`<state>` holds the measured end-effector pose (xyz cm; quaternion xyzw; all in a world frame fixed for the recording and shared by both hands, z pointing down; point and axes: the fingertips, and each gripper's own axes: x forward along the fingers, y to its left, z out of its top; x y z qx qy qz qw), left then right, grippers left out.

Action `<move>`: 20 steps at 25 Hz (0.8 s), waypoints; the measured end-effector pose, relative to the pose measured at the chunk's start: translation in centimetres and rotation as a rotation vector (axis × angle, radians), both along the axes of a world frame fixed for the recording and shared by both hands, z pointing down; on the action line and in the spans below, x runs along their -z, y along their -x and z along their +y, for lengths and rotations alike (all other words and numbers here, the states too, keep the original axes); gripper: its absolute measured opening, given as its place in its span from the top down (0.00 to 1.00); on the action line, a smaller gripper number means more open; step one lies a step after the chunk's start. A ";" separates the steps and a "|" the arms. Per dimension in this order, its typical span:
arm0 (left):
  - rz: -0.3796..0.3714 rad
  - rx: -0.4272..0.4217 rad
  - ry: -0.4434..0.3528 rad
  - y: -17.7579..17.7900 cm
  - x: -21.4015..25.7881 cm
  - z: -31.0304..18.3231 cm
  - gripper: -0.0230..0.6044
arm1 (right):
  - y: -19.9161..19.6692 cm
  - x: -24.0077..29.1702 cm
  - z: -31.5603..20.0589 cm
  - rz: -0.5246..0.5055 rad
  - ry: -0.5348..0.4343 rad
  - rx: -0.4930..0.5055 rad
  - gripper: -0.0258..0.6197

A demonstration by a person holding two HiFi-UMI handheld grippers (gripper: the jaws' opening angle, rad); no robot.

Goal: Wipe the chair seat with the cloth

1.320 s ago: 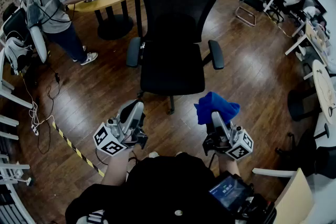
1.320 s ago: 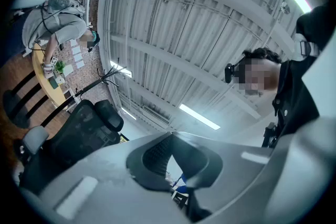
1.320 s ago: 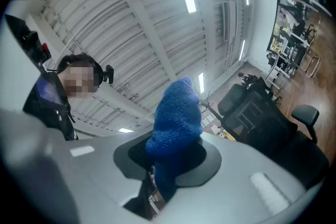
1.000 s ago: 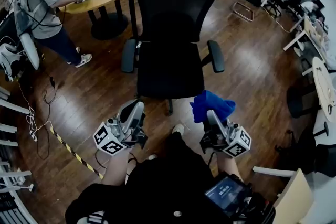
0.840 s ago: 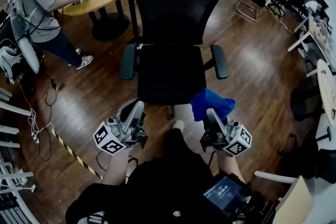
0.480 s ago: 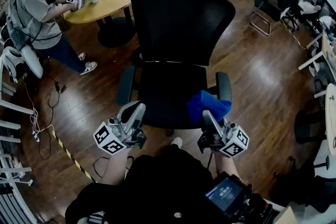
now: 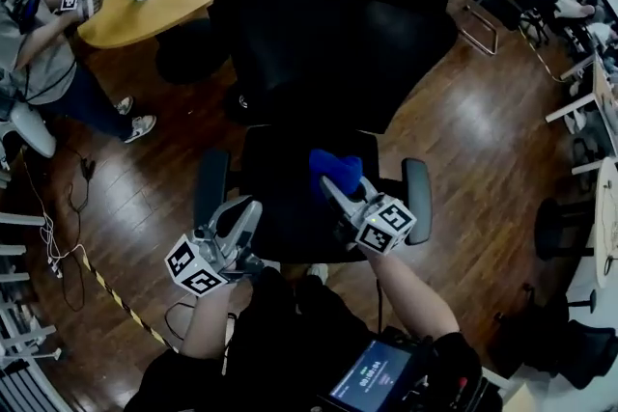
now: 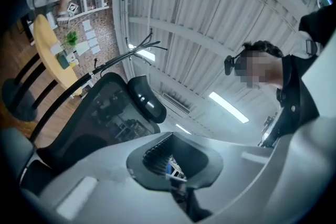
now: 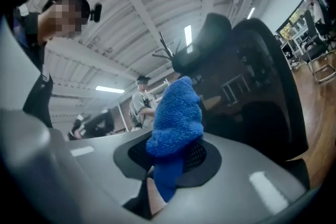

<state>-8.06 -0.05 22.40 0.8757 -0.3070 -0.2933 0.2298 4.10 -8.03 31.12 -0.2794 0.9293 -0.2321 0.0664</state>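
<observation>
A black office chair stands right in front of me, its seat (image 7: 280, 178) below the tall mesh backrest (image 7: 338, 14). My right gripper (image 7: 333, 188) is shut on a blue cloth (image 7: 335, 169), held over the right part of the seat; I cannot tell whether the cloth touches it. In the right gripper view the cloth (image 9: 176, 118) bunches up out of the right gripper (image 9: 167, 168), with the backrest (image 9: 257, 86) behind. My left gripper (image 7: 245, 212) hangs at the seat's front left edge, shut and holding nothing. The left gripper view shows the left gripper (image 8: 170, 164) pointing up past the backrest (image 8: 100, 113).
The chair's armrests (image 7: 417, 198) (image 7: 208, 188) flank the seat. A round yellow table (image 7: 135, 5) with a potted plant stands at the back left, and a person (image 7: 39, 53) is beside it. Yellow-black tape (image 7: 106, 289) and cables cross the wood floor on the left.
I have come closer to the chair, which now fills the view's middle. The right gripper carried the blue cloth forward and left, from beside the chair to over the seat. The left gripper kept its place.
</observation>
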 end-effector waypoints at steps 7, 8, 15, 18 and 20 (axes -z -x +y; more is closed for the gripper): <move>0.137 -0.028 0.105 3.0 -7.5 -2.6 0.98 | 11.8 -21.4 -10.8 0.390 0.088 0.061 0.83; 0.151 -0.027 0.112 3.3 -8.3 -2.6 0.98 | 13.3 -23.7 -11.7 0.429 0.101 0.065 0.83; 0.087 0.000 0.162 4.1 -12.2 -4.3 0.98 | 19.7 -32.0 -16.2 0.583 0.118 0.067 0.83; 0.069 -0.004 0.180 4.0 -13.1 -4.8 0.98 | 20.5 -33.9 -16.2 0.586 0.166 0.070 0.83; 0.057 -0.003 0.186 4.2 -13.4 -4.9 0.98 | 20.7 -34.8 -16.1 0.586 0.180 0.066 0.83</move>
